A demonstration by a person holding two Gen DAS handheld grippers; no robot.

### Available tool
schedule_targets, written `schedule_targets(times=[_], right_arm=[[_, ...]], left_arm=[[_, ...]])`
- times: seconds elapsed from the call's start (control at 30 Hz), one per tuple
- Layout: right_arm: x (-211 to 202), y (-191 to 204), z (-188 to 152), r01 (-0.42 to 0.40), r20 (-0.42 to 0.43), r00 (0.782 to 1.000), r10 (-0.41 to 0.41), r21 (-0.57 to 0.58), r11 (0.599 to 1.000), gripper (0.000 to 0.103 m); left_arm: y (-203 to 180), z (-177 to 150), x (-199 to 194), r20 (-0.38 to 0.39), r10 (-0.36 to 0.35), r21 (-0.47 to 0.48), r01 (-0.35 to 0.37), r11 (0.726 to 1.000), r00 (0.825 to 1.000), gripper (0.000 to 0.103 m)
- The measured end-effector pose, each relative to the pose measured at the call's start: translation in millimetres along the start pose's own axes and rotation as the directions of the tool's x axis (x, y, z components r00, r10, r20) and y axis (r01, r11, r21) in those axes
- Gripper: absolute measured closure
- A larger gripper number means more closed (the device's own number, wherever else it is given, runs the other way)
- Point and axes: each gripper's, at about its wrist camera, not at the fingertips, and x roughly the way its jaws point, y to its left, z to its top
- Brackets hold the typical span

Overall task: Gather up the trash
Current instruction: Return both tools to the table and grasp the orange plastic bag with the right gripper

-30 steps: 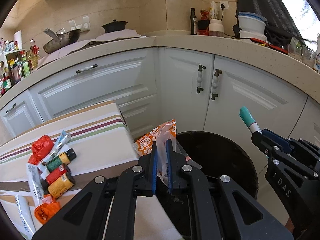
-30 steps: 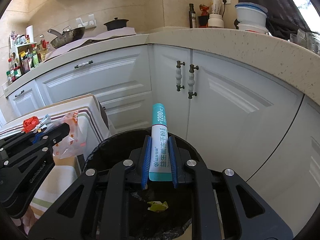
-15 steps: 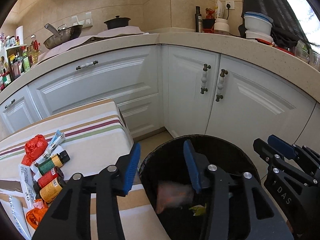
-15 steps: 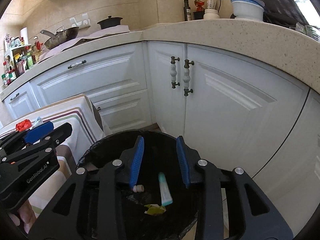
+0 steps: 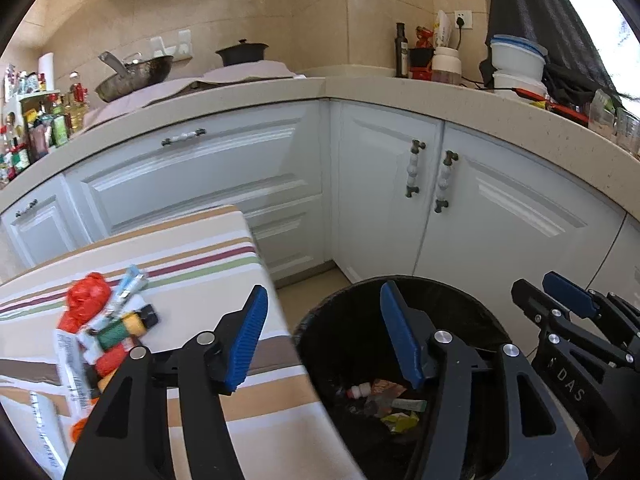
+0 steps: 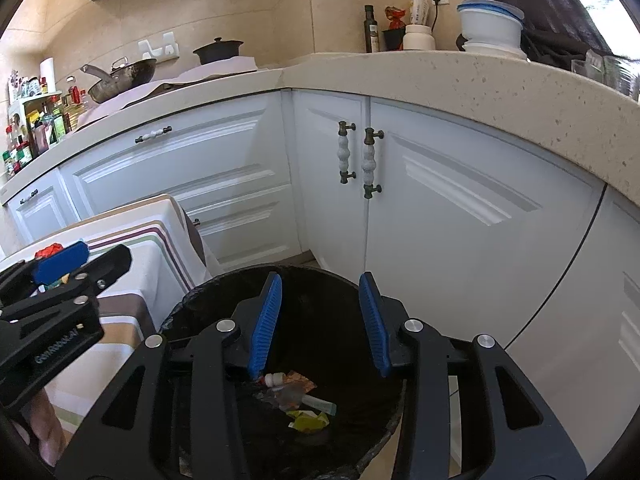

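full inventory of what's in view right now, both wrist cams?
trash bin: 1, black with black liner, on the floor below both grippers
dropped trash: several pieces, mixed white, teal, yellow, orange, at the bin bottom
table: 1, striped cloth, left of the bin
trash pile: several wrappers and small bottles, red, green, yellow, white, on the table's left side
cabinets: white doors and drawers, behind the bin
countertop: 1, beige speckled, above the cabinets
wok: 1, dark, on the counter at left
black pot: 1, behind the wok
stacked white bowls: a few, on the counter at right
left gripper: black, blue pads, jaws opening, nothing between them
right gripper: black, blue pads, jaws opening, empty, over the bin
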Motion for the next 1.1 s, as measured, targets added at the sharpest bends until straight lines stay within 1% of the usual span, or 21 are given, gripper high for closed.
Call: schedule_targets(times=[0.03, 0.13, 0.2, 0.37, 0.5, 0.53, 0.63, 0.77, 0.93, 1.07, 1.1], right_arm=[[-1.0, 2.0, 0.6, -0.004, 0.0, 1.0, 0.004, -0.001, 1.0, 0.063], [-6.1, 12.3, 0.3, -0.026, 0.0, 1.0, 0.026, 0.0, 1.0, 0.056], [-8.9, 23.2, -0.6, -0.047, -0.003, 0.999, 0.047, -0.008, 0.999, 0.056], [-16.3, 59.1, -4.4, -0.122, -0.017, 0.992, 0.122, -0.043, 0.992, 0.055], [-23.4, 97.6, -8.7, -0.192, -0.029, 0.981, 0.19, -0.089, 0.977, 0.055], [-25.5, 106.0, -10.2, -0.205, -0.031, 0.979, 0.203, -0.099, 0.974, 0.055], [-32.0, 131.8, -14.9, -0.252, -0.044, 0.968, 0.249, -0.129, 0.959, 0.054], [-37.8, 164.8, -20.8, -0.302, -0.067, 0.953, 0.295, -0.168, 0.938, 0.054], [-42.2, 199.2, -28.9, -0.344, -0.097, 0.939, 0.33, -0.211, 0.915, 0.054], [-44.8, 223.1, -36.0, -0.374, -0.125, 0.927, 0.353, -0.238, 0.897, 0.053], [-45.5, 230.2, -38.0, -0.382, -0.134, 0.923, 0.36, -0.245, 0.891, 0.051]], left_arm=[[3.6, -0.7, -3.5, 0.0, 0.009, -0.003, -0.009, 1.0, 1.0, 0.043], [21.2, -4.8, -17.2, -0.007, 0.033, -0.027, -0.033, 0.999, 0.999, 0.043], [32.7, -8.1, -25.5, -0.006, 0.055, -0.035, -0.056, 0.998, 0.998, 0.042], [73.4, -19.8, -54.1, 0.001, 0.149, -0.064, -0.149, 0.987, 0.989, 0.037], [109.7, -33.0, -75.4, -0.007, 0.236, -0.101, -0.235, 0.967, 0.972, 0.035], [121.1, -38.4, -81.3, -0.013, 0.265, -0.112, -0.265, 0.958, 0.964, 0.035], [148.4, -52.7, -93.6, -0.038, 0.323, -0.142, -0.325, 0.935, 0.946, 0.034], [181.2, -69.3, -106.2, -0.077, 0.377, -0.188, -0.384, 0.904, 0.923, 0.034], [219.0, -88.5, -122.6, -0.111, 0.43, -0.237, -0.444, 0.864, 0.896, 0.034], [243.1, -99.3, -131.1, -0.133, 0.456, -0.271, -0.475, 0.837, 0.88, 0.034], [248.7, -102.0, -132.9, -0.139, 0.462, -0.278, -0.482, 0.831, 0.876, 0.034]])
